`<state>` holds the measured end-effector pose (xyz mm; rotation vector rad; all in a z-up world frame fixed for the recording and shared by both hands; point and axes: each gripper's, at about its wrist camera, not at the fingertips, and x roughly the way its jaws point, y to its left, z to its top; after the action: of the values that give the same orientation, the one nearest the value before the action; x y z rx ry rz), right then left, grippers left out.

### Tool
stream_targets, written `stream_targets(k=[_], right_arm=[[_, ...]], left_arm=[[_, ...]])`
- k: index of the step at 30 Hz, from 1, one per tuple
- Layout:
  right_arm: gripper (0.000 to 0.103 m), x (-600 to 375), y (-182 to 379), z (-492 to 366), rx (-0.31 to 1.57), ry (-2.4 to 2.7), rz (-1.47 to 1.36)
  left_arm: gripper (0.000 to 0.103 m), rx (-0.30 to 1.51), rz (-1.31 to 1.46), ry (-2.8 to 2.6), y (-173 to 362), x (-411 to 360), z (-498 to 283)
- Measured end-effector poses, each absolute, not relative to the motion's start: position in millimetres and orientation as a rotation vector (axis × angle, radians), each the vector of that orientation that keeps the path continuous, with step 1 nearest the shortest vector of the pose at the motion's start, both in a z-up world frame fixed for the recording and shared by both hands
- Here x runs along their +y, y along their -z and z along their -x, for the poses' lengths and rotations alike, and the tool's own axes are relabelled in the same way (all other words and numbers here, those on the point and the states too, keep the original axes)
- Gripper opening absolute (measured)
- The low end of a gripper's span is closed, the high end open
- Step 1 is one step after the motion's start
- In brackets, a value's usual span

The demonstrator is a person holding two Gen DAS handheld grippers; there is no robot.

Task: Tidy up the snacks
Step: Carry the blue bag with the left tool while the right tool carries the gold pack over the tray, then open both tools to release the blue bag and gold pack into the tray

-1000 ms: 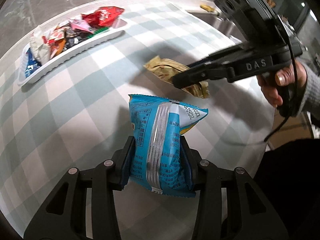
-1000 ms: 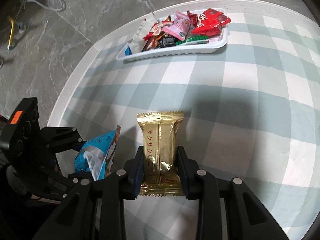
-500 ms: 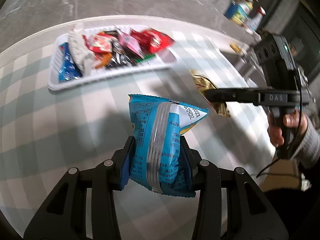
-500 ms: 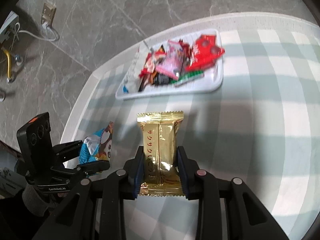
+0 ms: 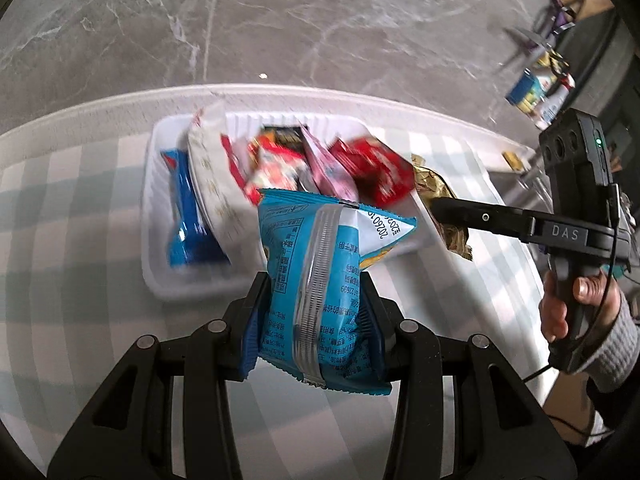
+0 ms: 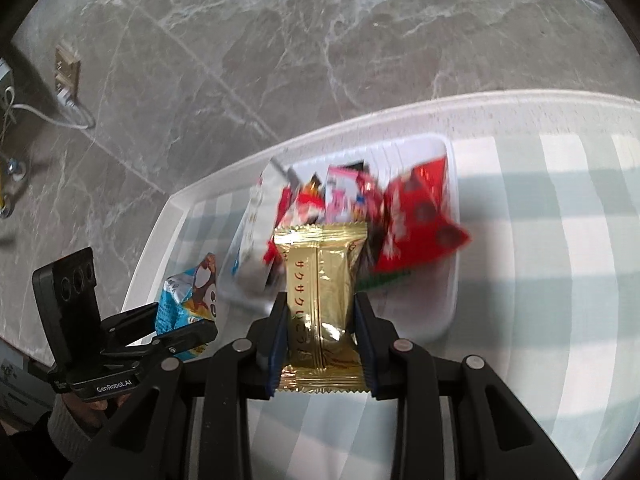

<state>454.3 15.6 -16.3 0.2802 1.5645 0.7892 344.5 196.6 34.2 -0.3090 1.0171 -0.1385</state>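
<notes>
One blue snack bag (image 5: 320,292) is clamped in the left gripper (image 5: 316,320) at lower centre; one gold packet (image 6: 322,300) is pinched by the right gripper (image 6: 320,336), below one white tray (image 5: 154,240).

The left gripper (image 5: 316,316) clamps a blue snack bag (image 5: 324,280) upright between its fingers, near the front edge of a white tray (image 5: 154,240) on the checked tablecloth (image 5: 72,300). The tray holds blurred packets — blue at the left, red toward the right. At the right, the right gripper (image 5: 440,210), held by a hand (image 5: 568,312), grips a gold packet (image 5: 436,196) by the tray's right end.
</notes>
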Motion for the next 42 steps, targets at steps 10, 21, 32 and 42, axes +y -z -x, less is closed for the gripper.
stream_targets(k=[10, 21, 32, 42], right_arm=[[0.034, 46.7, 49.5, -494.2, 1.567, -0.761, -0.265], [0.036, 62.7, 75.0, -506.1, 1.566, -0.737, -0.198], [0.054, 63.0, 46.5, -496.1, 1.455, -0.762, -0.114], [0.079, 33.4, 0.5, -473.7, 1.375, -0.764, -0.097]], left_arm=[[0.04, 1.013, 0.333, 0.082, -28.0, 227.6, -412.8], [0.044, 1.023, 0.329, 0.031, -9.5, 236.8, -463.2], [0.063, 0.993, 0.249, -0.022, -13.1, 224.9, -468.2], [0.092, 0.952, 0.23, -0.048, -40.4, 213.5, -422.3]])
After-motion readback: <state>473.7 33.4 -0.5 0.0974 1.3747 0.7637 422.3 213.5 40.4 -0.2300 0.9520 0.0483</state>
